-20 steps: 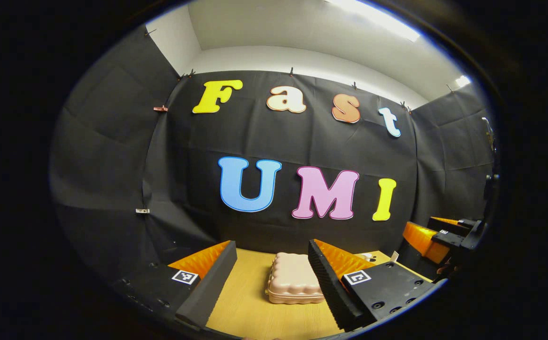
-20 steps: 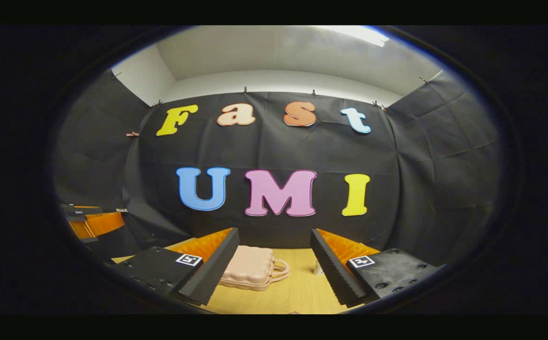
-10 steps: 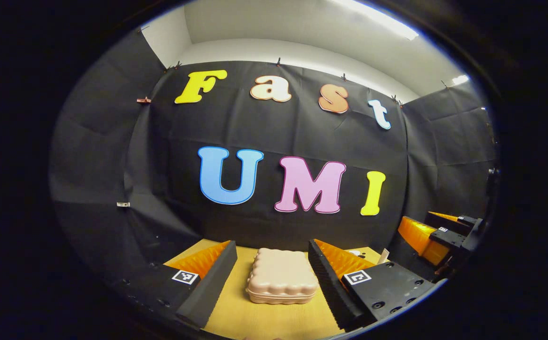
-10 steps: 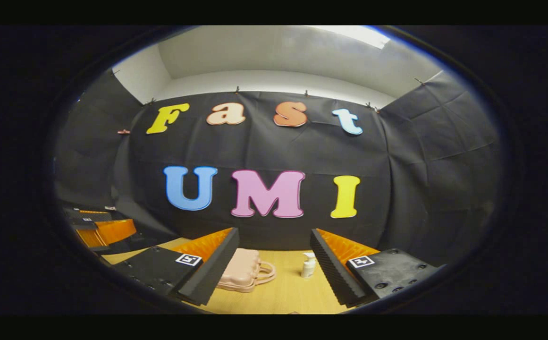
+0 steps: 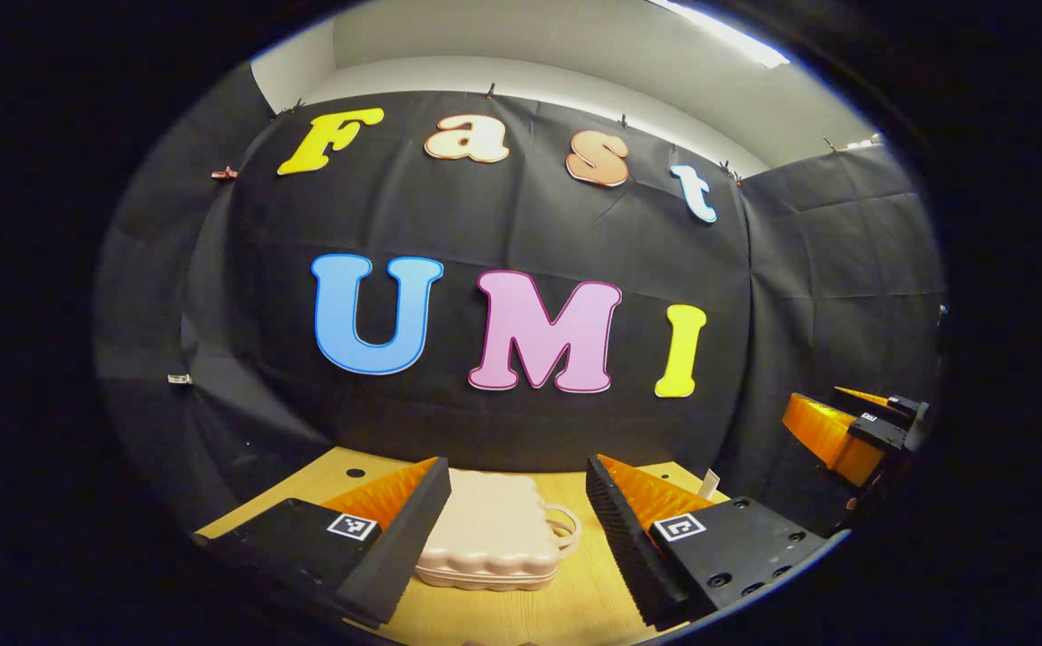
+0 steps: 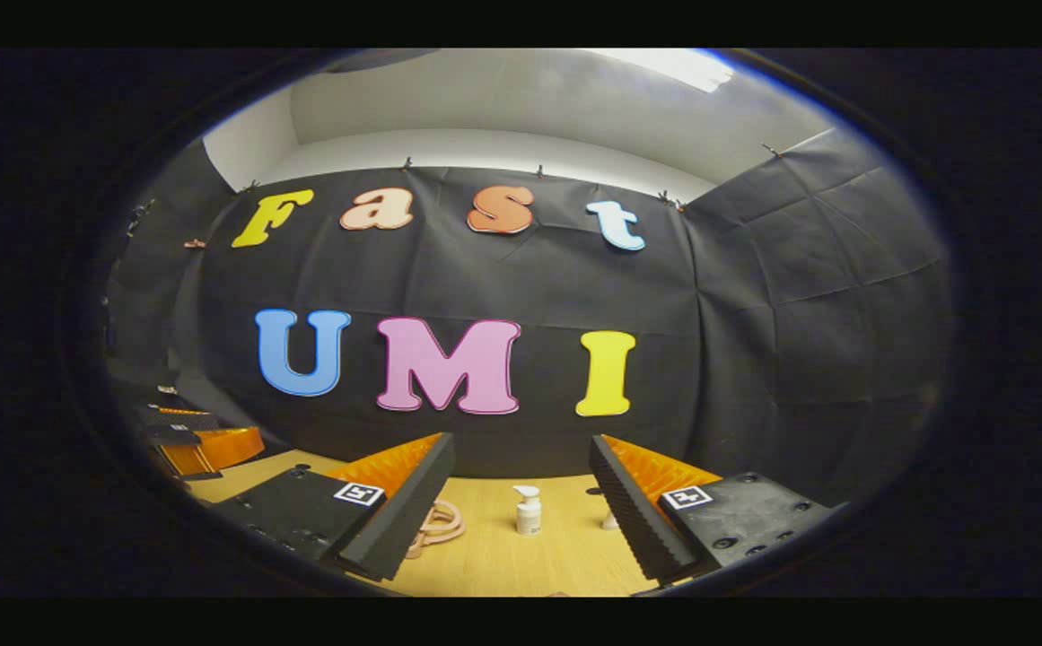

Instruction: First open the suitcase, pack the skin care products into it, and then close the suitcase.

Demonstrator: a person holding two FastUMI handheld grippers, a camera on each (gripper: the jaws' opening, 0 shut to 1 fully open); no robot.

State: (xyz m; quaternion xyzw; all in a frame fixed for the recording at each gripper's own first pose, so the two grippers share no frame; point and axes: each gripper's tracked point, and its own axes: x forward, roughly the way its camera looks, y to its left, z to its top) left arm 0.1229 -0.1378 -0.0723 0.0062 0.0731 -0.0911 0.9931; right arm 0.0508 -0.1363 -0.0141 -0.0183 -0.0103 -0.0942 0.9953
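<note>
A pink ribbed suitcase [image 5: 494, 538] lies shut and flat on the wooden table [image 5: 574, 601], its handle [image 5: 567, 525] pointing right. My left gripper [image 5: 517, 480] hovers low in front of it, open, its left finger [image 5: 395, 547] covering the case's left edge. In the right gripper view a small white pump bottle [image 6: 529, 510] stands upright between the fingers of my open right gripper [image 6: 521, 453], farther off. The suitcase's handle [image 6: 440, 523] peeks out beside that gripper's left finger [image 6: 399, 520]. A second small white item [image 6: 608, 519] is half hidden behind the right finger.
The right gripper [image 5: 853, 431] appears at the far right of the left gripper view; the left gripper [image 6: 202, 441] appears at the far left of the right gripper view. The black cloth wall [image 5: 521, 422] rises just behind the table. Small holes [image 5: 355, 472] dot the tabletop.
Both views have swung to the right, so the suitcase slid left in each. The pump bottle has come between the right gripper's fingers. Both grippers stay open.
</note>
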